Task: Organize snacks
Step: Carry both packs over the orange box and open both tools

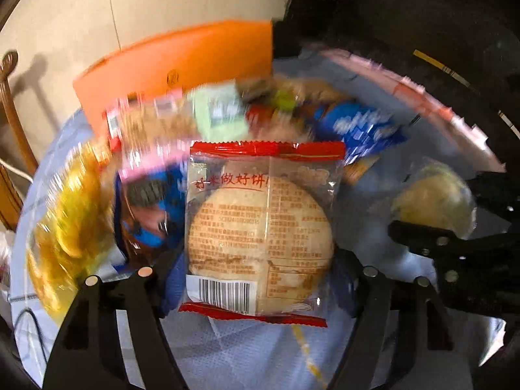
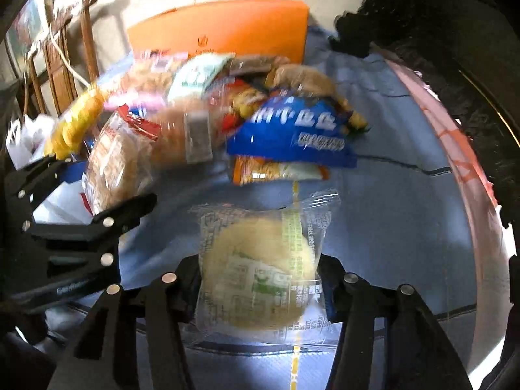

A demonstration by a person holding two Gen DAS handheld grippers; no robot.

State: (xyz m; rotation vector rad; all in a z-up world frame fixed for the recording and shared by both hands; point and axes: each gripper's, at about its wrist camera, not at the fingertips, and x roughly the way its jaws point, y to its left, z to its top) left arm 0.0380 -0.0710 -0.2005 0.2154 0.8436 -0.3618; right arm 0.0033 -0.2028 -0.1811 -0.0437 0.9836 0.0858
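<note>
My left gripper [image 1: 260, 269] is shut on a round brown biscuit in a clear packet with red ends [image 1: 260, 234], held above the blue cloth. My right gripper [image 2: 260, 279] is shut on a pale round cake in a clear packet with green print [image 2: 260, 269]; that cake also shows at the right in the left wrist view [image 1: 435, 198]. The left gripper shows at the left of the right wrist view [image 2: 97, 224]. Behind both lies a blurred pile of snack packets [image 2: 211, 113], with a blue packet [image 2: 299, 136] on top.
An orange box [image 2: 227, 29] stands behind the pile against a pale wall. A yellow packet [image 1: 65, 221] lies at the left. The blue cloth [image 2: 406, 195] covers a round table with a pink rim [image 2: 461, 162]. A wooden chair [image 2: 61, 65] stands at the far left.
</note>
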